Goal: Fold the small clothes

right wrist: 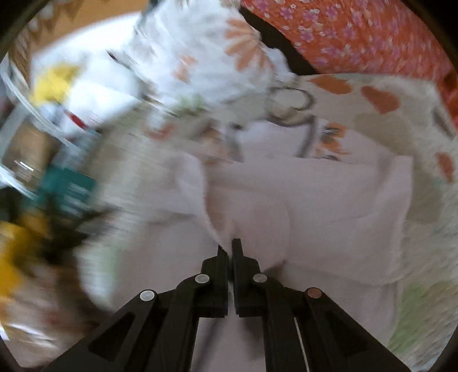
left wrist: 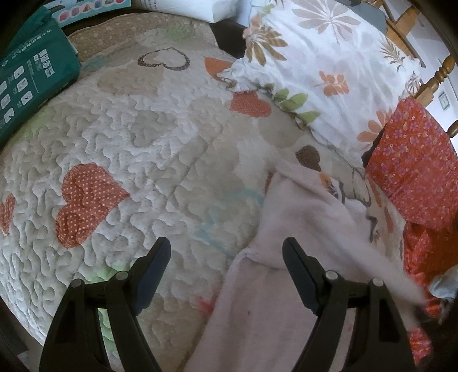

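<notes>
A small pale pink garment (left wrist: 309, 217) with a cartoon print lies on the quilted heart-patterned bedspread (left wrist: 148, 160), partly lifted and blurred at its right side. My left gripper (left wrist: 226, 254) hangs open above the bedspread, its right finger over the garment's edge, nothing between the fingers. In the right wrist view my right gripper (right wrist: 229, 247) is shut on a pinched fold of the pink garment (right wrist: 300, 200), which spreads out ahead of the fingers. That view is blurred by motion.
A white floral pillow (left wrist: 323, 65) and an orange floral cloth (left wrist: 415, 160) lie at the right. A green packet (left wrist: 31, 83) sits at the left edge, a white bag (left wrist: 200, 8) at the back. A wooden chair (left wrist: 432, 80) stands beyond the pillow.
</notes>
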Action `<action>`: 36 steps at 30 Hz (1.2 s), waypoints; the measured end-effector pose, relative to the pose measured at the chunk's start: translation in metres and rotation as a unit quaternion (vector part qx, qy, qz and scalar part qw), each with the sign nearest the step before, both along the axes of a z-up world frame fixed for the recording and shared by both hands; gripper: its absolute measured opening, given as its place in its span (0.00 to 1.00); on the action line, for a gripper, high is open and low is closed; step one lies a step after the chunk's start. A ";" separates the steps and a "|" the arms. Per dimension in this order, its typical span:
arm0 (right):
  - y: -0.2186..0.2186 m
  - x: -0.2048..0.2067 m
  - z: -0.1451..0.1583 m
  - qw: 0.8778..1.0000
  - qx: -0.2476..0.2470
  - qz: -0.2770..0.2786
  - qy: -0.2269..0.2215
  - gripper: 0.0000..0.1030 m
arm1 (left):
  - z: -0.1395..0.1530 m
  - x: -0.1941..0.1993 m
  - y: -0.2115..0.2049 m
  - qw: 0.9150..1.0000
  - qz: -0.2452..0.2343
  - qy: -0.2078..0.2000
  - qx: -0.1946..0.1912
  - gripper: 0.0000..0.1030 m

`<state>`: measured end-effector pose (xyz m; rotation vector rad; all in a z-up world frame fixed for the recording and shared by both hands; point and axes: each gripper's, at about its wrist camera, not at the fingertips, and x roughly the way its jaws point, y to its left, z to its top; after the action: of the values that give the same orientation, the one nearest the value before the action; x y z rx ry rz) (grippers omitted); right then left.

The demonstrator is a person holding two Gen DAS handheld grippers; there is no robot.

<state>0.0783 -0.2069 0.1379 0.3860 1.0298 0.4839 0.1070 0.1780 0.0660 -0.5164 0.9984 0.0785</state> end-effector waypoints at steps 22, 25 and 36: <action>-0.074 0.014 -0.092 0.966 -0.206 -0.148 0.050 0.57 | -0.008 0.001 -0.001 1.000 -0.005 0.012 0.003 0.77; -0.058 0.019 -0.109 0.969 -0.217 -0.099 0.067 0.19 | -0.007 0.000 -0.002 1.000 -0.010 0.010 0.009 0.77; -0.083 0.014 -0.072 0.931 -0.292 -0.219 0.005 0.12 | -0.010 -0.004 0.014 1.000 0.003 0.011 -0.005 0.77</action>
<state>0.0925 -0.2898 0.0662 0.0730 1.0087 -0.2324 0.1034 0.1919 0.0562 -0.5283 1.0186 0.0852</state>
